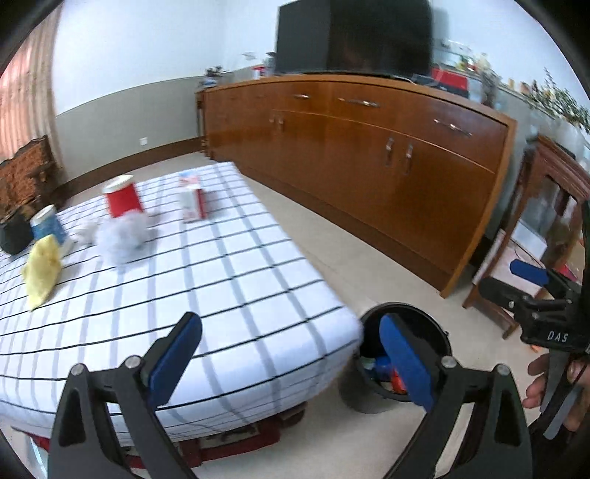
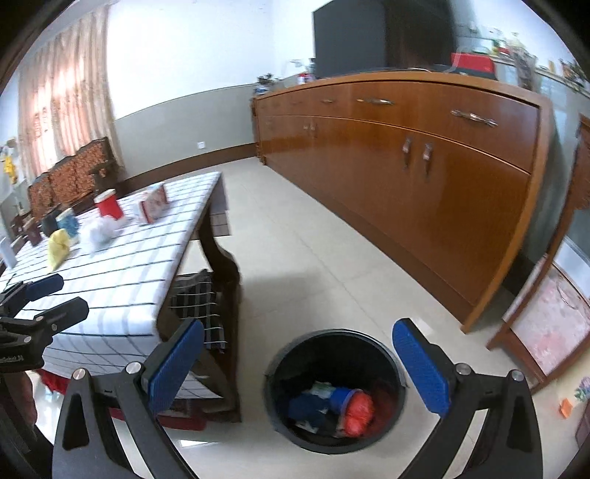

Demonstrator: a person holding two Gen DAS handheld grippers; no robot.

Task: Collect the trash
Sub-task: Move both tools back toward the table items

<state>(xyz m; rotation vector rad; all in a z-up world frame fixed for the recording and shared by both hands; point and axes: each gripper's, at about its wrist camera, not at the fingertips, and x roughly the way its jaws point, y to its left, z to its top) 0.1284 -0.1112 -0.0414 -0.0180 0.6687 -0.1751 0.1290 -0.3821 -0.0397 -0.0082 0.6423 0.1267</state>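
A long wooden sideboard point(image 2: 424, 154) with metal handles stands against the wall, a dark television point(image 1: 354, 35) on top. Patterned curtains point(image 2: 62, 107) hang at left.

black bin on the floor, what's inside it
In the black bin: a blue cup, an orange-red crumpled wad, blue scraps and some paper. Anything beneath that pile is covered.

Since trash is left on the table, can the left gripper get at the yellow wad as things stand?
Probably yes. The left gripper is open and empty over the table's near edge, and only bare tablecloth lies between it and the yellow wad; it must reach forward and leftward.
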